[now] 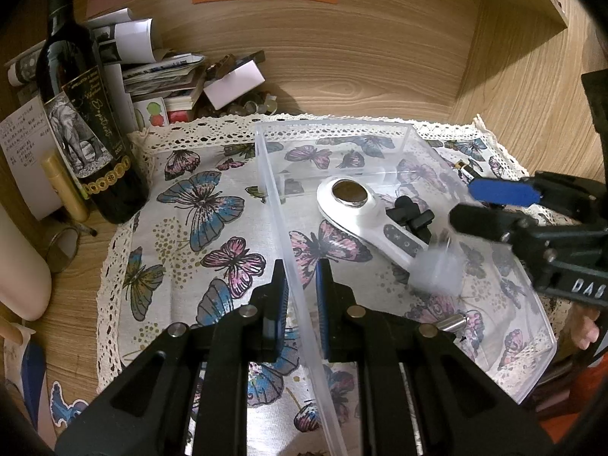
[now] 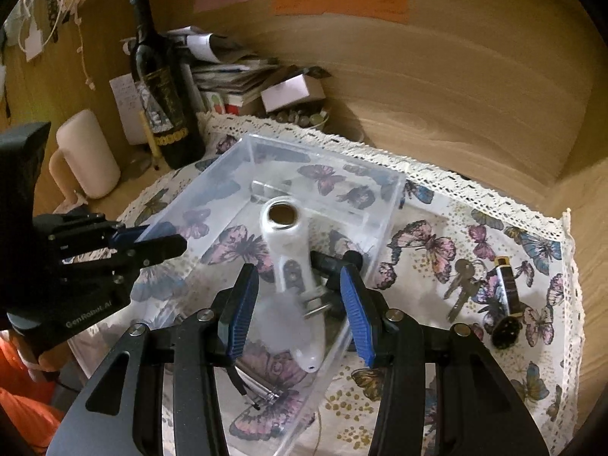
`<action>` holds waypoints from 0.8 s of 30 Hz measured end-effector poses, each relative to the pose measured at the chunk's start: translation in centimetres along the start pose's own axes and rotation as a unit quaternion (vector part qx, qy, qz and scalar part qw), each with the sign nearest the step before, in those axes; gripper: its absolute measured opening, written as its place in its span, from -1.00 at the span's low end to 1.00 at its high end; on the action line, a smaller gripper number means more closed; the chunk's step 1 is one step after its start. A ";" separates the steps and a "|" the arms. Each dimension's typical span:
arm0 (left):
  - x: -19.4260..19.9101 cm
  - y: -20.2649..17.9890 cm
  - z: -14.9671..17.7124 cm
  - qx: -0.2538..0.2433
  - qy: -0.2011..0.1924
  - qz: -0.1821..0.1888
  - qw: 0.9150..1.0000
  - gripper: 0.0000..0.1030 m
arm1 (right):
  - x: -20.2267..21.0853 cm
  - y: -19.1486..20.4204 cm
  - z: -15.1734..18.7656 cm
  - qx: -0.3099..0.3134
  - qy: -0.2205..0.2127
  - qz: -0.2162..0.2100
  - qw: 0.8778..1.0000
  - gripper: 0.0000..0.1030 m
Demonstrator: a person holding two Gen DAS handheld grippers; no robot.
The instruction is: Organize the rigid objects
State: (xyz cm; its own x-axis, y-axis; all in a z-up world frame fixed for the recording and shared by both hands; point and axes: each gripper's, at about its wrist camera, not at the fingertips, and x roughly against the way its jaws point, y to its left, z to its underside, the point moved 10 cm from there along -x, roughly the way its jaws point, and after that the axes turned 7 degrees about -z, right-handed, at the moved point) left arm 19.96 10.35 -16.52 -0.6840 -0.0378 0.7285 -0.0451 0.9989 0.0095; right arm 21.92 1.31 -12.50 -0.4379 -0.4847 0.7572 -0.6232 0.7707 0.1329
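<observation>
The clear plastic bin [image 1: 399, 129] is seen on the butterfly cloth [image 1: 197, 205] spread over the wooden counter [image 1: 513, 87]. Its left wall is gripped by the left gripper [image 1: 300, 285], one finger outside, one inside, clenched on the thin plastic. Inside the bin a white hand mirror [image 1: 357, 209] is laid flat, round head toward 11 o'clock, with a black clip [image 1: 412, 214] touching its handle at 3 o'clock. The right gripper [image 2: 300, 304] is held spread over the bin, nothing grasped between its blue pads [image 2: 239, 311]; a blurred pale shape is seen just below it, and what it is cannot be told. Outside the bin, at 3 o'clock on the cloth, keys [image 2: 461, 285] and a small dark lighter [image 2: 507, 288] are seen side by side. A wine bottle [image 1: 79, 114] is stood at 10 o'clock, just off the cloth.
</observation>
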 end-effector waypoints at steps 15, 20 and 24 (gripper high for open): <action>0.0 -0.1 0.0 -0.003 0.000 -0.002 1.000 -0.75 | 5.1 -8.1 0.4 -0.075 -0.045 0.095 0.992 0.07; 0.0 -0.2 0.0 -0.002 0.001 -0.001 1.000 -0.75 | 5.3 -12.2 2.8 -0.117 -0.029 0.135 0.984 0.14; 0.0 -0.1 0.0 -0.003 0.000 -0.002 1.000 -0.75 | 4.7 -15.3 5.5 -0.158 -0.002 0.154 0.975 0.14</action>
State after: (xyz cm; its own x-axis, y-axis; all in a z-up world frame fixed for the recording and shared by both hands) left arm 19.98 10.21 -16.55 -0.6834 -0.0420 0.7288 -0.0435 0.9989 0.0168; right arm 25.80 -15.00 -14.53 -0.5759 -0.2104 0.7900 -0.2306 0.9689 0.0898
